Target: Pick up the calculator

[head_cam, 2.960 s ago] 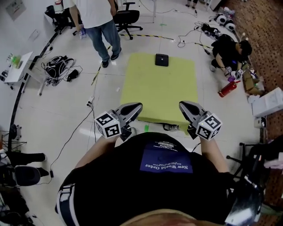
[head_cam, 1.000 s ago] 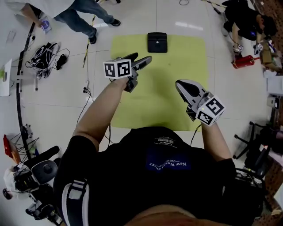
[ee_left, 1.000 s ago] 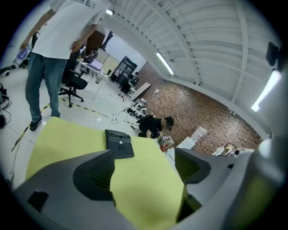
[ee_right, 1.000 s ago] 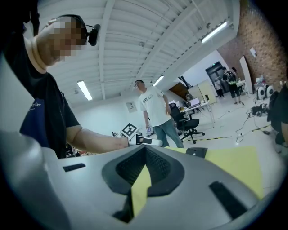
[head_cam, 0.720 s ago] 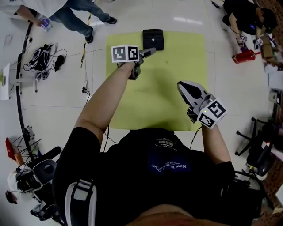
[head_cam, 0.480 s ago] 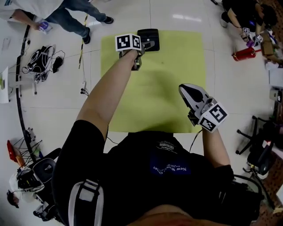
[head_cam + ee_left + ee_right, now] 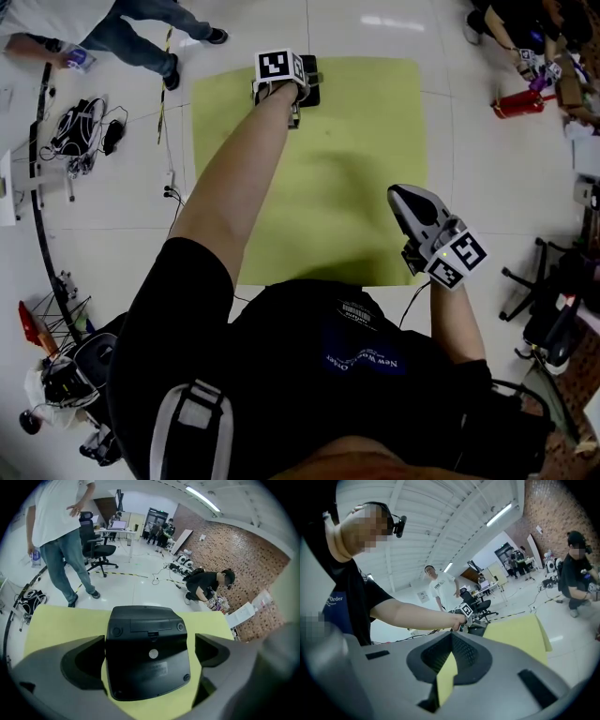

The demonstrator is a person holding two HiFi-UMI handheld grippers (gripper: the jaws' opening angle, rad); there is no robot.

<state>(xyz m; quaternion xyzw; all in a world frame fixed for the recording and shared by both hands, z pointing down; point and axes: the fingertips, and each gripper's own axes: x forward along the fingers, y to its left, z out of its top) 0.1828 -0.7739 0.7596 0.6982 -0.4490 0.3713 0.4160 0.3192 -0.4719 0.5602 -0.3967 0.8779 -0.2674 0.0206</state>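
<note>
The calculator is black and lies back side up at the far edge of a yellow mat on the floor. My left gripper points steeply down over it. Its jaws have just been opening, and they now stand wide on either side of the calculator's near end, the pads clear of its sides. My right gripper hovers near the mat's near right corner, shut with nothing in it; only a thin strip of mat shows through the slit.
A person in jeans stands beyond the mat's far left corner. Another person crouches at the far right beside a red extinguisher. A bag with cables lies at the left. An office chair stands behind.
My left arm has stretched out and down from mid-mat to the calculator, and its jaws now straddle it. The right gripper has drifted slightly nearer and to the right.
</note>
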